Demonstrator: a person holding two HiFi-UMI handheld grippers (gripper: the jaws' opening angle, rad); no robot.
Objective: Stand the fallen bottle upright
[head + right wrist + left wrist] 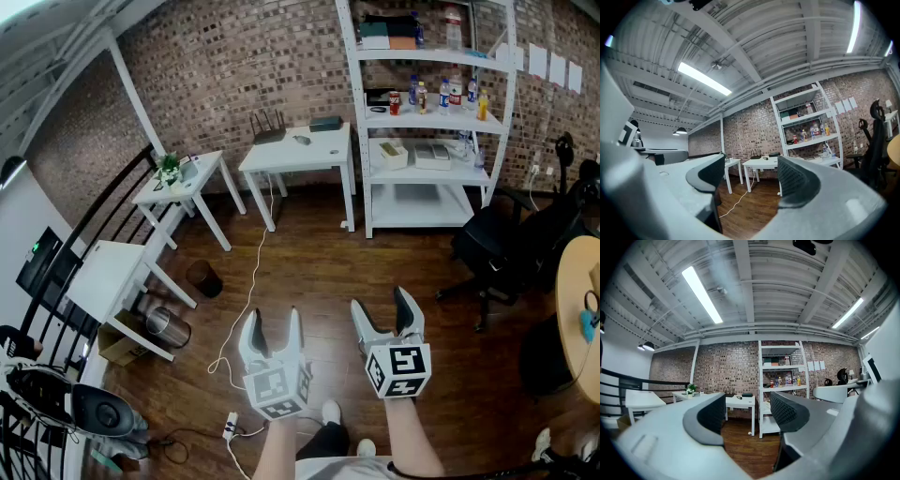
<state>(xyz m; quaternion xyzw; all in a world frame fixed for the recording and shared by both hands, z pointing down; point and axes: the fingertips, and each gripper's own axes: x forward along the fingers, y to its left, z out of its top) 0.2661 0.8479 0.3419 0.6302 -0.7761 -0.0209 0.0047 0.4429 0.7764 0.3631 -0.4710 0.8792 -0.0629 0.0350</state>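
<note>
Bottles [444, 96], slim cylinders, on white shelf [412, 123] against rough brick wall [216, 66]

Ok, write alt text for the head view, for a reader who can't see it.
Two handheld grippers, the left gripper and the right gripper, point forward over a wooden floor, jaws apart and empty. Ahead, against a brick wall, stand a white desk and a white shelf unit with bottles on it.

Head view looks steeply down; both gripper views face level toward the far shelf [417, 208] all 3 share.
</note>
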